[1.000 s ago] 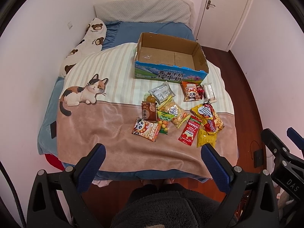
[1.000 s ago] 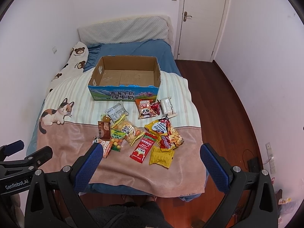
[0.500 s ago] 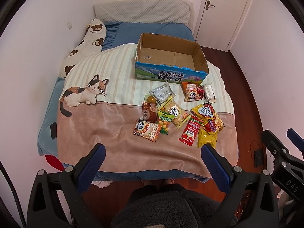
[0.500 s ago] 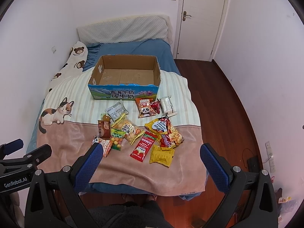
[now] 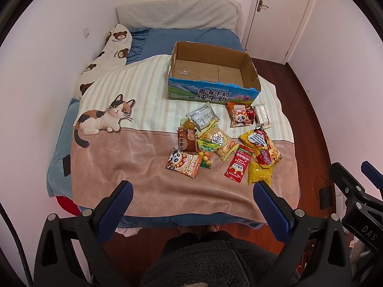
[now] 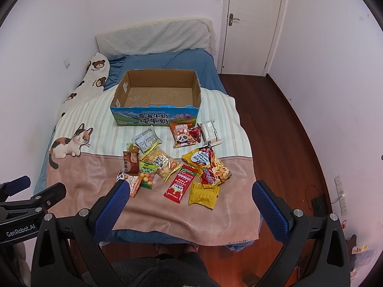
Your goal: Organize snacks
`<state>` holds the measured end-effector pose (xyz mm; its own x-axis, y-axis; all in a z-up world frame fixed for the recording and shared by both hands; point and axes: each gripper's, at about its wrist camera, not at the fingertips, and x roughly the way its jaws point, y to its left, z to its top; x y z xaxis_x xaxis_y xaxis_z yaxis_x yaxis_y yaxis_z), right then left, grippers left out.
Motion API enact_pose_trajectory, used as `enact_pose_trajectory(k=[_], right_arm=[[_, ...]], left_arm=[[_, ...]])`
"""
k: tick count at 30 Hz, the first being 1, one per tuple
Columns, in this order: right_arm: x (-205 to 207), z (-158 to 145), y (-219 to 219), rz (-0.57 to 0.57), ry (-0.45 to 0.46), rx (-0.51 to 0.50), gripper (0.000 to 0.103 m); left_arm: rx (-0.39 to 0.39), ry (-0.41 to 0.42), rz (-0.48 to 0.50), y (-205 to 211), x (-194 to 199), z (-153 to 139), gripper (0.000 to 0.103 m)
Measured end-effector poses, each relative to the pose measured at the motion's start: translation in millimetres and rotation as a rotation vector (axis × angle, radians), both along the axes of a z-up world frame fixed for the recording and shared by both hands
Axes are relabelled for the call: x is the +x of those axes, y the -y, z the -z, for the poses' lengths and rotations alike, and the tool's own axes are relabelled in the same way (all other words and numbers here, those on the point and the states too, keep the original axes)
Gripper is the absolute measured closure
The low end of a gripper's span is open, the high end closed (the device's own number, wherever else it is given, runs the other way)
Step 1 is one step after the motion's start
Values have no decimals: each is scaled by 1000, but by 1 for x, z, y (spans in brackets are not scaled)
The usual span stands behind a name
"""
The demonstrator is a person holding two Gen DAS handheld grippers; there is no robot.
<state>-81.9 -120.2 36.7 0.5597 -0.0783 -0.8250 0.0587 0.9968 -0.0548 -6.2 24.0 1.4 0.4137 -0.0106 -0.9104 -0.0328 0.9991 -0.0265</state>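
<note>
Several snack packets lie scattered on the bed's cat blanket [image 5: 115,148]: a red sachet [image 5: 238,163] [image 6: 182,183], a yellow packet [image 5: 259,172] [image 6: 204,195], a red-and-yellow noodle bag [image 5: 262,148] [image 6: 208,166], two panda packets [image 5: 183,162] [image 5: 239,117]. Behind them stands a cardboard box [image 5: 210,95] [image 6: 155,117], nothing inside. My left gripper [image 5: 191,191] hovers open above the blanket's near edge, holding nothing. My right gripper [image 6: 189,191] is open too, empty, just short of the snacks.
A bear-print pillow [image 5: 112,50] and a grey pillow [image 5: 177,15] lie at the head of the bed. Wooden floor [image 6: 275,124] runs along the right, with a white door [image 6: 253,24] beyond. A person's dark fleece clothing [image 5: 210,263] fills the bottom.
Both views have shifted very slightly; the snacks and box have not moved, and both grippers stay open.
</note>
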Motion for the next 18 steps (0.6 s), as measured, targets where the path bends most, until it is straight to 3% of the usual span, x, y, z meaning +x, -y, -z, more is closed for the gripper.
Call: enact_pose_trajectory(k=[12, 18], right_arm=[[-2, -1, 2, 6, -2, 14, 0], [8, 16, 10, 53, -26, 26, 0]], left_arm=[[7, 5, 10, 6, 3, 1, 0], [49, 83, -15, -6, 31, 6, 0]])
